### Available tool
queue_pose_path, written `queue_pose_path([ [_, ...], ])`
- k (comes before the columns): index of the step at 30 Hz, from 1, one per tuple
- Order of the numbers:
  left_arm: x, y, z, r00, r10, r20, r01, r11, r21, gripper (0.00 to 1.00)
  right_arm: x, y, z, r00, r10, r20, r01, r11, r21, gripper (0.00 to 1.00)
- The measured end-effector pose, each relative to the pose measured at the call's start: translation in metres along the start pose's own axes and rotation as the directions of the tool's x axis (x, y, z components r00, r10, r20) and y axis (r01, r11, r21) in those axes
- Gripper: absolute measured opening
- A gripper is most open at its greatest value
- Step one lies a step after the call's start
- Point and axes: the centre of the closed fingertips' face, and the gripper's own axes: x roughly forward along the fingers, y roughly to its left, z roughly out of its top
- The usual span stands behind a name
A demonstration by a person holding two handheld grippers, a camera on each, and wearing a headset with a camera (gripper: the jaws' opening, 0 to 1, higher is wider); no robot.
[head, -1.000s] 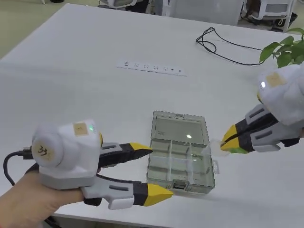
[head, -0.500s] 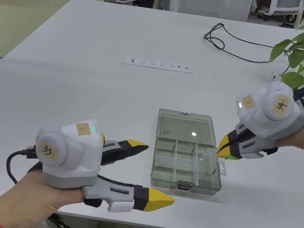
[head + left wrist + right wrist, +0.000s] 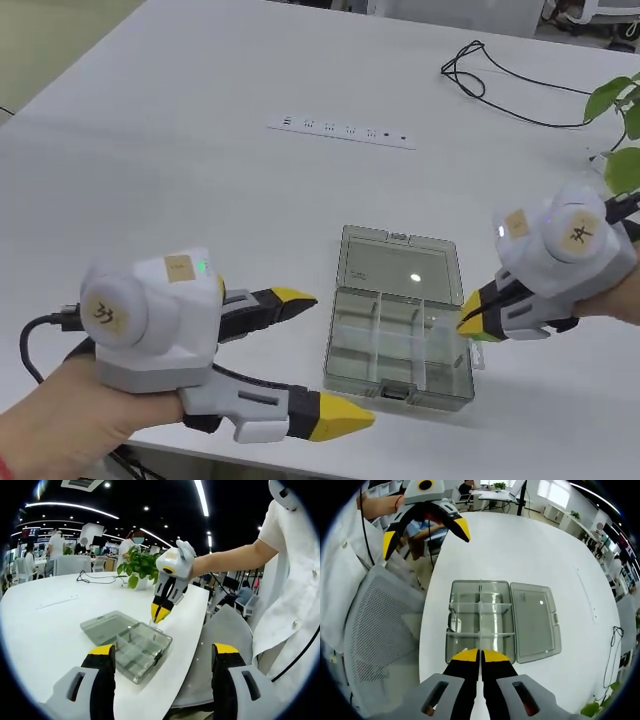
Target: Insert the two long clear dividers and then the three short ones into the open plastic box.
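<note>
The right gripper (image 3: 468,325) is hovering with its jaws pressed together and their yellow tips just over the right rim of the open plastic box (image 3: 332,350), which is sitting near the front edge of the white table (image 3: 200,180) with its lid (image 3: 400,262) lying flat behind it. I cannot tell whether a clear divider is being pinched between those tips. Clear dividers (image 3: 480,617) are already standing in the box, splitting it into compartments. The left gripper (image 3: 318,358) is waiting just to the box's left with its jaws spread wide, touching nothing. The main risk is coming from that: nothing is bracing the light box, so any sideways push from the right gripper is likely sliding it toward the table edge or tipping it. A clear piece is also going to be hard to line up with its slot; going in tilted, it is risking jamming, bowing, or knocking loose a divider already seated. Pressing down off-centre on the rim is risking the far side of the box lifting.
</note>
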Motion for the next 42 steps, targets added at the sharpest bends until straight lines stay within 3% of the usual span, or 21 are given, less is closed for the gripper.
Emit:
queue_pose_path([
  [26,0.0012,-0.0013,0.0016,0.9999,-0.007,0.009,0.007,1.0,-0.002,0.78,0.0013,0.0008,-0.006,0.9997,0.006,-0.024,-0.006,1.0,-0.004,0.02],
  [42,0.0016,-0.0016,0.002,0.9998,-0.01,0.015,0.01,1.0,-0.003,0.77,0.002,0.001,-0.007,0.998,0.005,-0.062,-0.008,0.999,-0.044,0.02],
])
